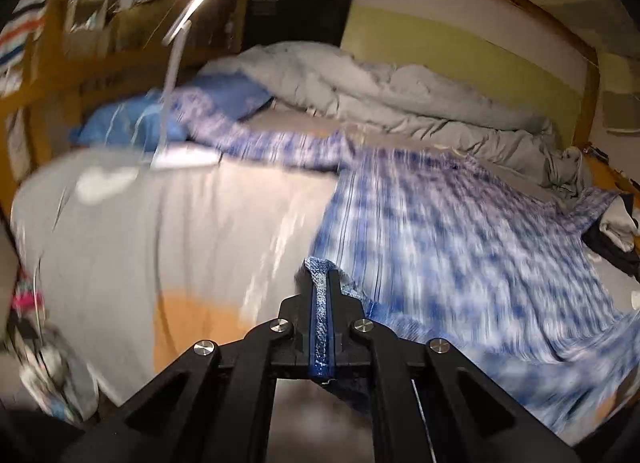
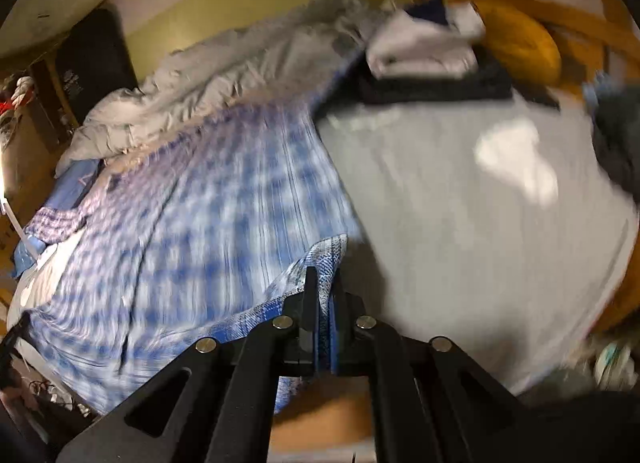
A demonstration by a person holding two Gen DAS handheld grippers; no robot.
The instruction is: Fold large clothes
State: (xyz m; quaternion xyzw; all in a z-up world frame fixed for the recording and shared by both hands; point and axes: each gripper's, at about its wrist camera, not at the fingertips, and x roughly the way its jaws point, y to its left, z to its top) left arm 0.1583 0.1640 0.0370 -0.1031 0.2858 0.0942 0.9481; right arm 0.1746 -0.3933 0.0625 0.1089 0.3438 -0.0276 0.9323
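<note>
both clamped on the near hem of the blue plaid shirt [image 1: 440, 223] spread on the bed [image 1: 140, 223], left gripper [image 1: 321, 283] and right gripper [image 2: 322, 283] each pinching a corner, likely to fold it.

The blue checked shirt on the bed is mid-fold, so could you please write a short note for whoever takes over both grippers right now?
Left gripper: shut on the near hem of the blue checked shirt, at its left corner.
Right gripper: shut on the same hem, at the right corner.
Shirt: spread flat across the bed sheet, one sleeve stretched toward the blue pillow; the grey duvet is bunched behind it.
Done: both corners gripped; a stack of folded clothes sits at the far end of the bed.
Left: probably carry the hem forward over the shirt, then finish the fold and stack it. Both views are blurred.
</note>
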